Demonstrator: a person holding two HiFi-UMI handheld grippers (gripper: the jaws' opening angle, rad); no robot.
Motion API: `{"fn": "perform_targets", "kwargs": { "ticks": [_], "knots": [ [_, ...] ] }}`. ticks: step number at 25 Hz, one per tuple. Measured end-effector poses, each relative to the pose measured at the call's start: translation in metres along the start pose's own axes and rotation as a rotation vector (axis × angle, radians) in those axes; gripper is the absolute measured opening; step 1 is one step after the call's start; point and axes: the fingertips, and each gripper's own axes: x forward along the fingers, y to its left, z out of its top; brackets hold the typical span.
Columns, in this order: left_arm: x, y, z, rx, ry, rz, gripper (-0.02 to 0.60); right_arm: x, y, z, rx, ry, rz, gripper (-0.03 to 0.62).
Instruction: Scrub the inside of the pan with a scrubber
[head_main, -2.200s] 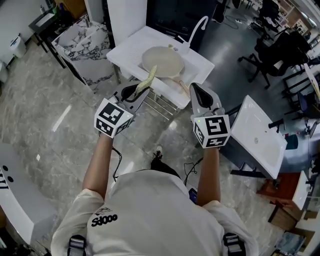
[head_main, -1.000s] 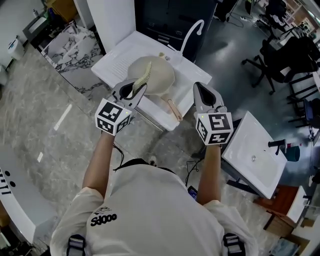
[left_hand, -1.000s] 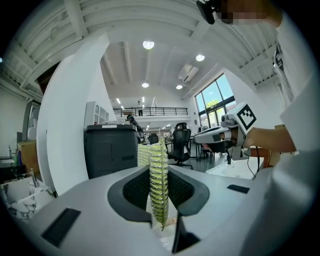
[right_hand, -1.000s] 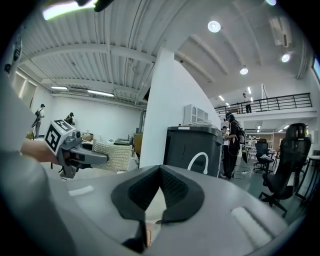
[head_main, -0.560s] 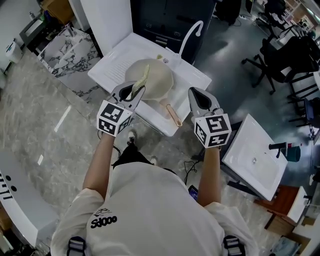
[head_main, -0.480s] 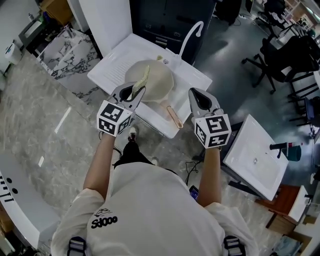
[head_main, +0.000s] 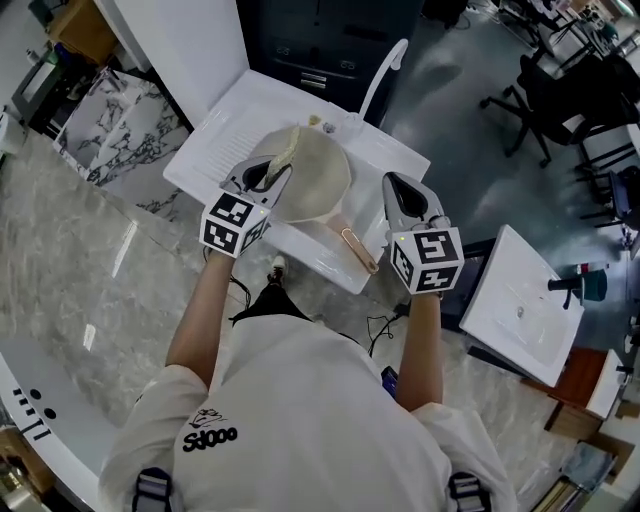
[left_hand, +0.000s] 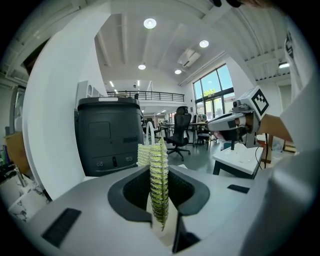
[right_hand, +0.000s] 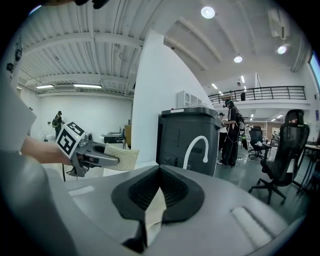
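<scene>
A cream pan with a wooden handle lies in the white sink unit; its handle points toward me past the front edge. My left gripper hovers over the pan's left rim, shut on a yellow-green mesh scrubber. That scrubber stands upright between the jaws in the left gripper view. My right gripper hangs to the right of the pan, beside the handle, jaws shut with nothing in them. The right gripper view shows the left gripper and its scrubber.
A white curved faucet rises at the sink's back right, in front of a dark cabinet. A second white basin stands at the right. Marble slabs lean at the left. Office chairs stand beyond.
The person has stepped closer to the sink. Both grippers have come forward, the left carrying the scrubber from the sink's front edge to above the pan's rim.
</scene>
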Motion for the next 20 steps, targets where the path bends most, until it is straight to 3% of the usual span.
{"fn": "perform_targets", "kwargs": {
  "ticks": [11, 20],
  "knots": [
    [0.062, 0.041, -0.039, -0.044, 0.116, -0.126, 0.071, 0.04, -0.018, -0.012, 0.09, 0.046, -0.103, 0.009],
    [0.107, 0.07, -0.079, -0.056, 0.213, -0.181, 0.071, 0.07, -0.013, -0.026, 0.105, 0.101, -0.153, 0.009]
  ]
}}
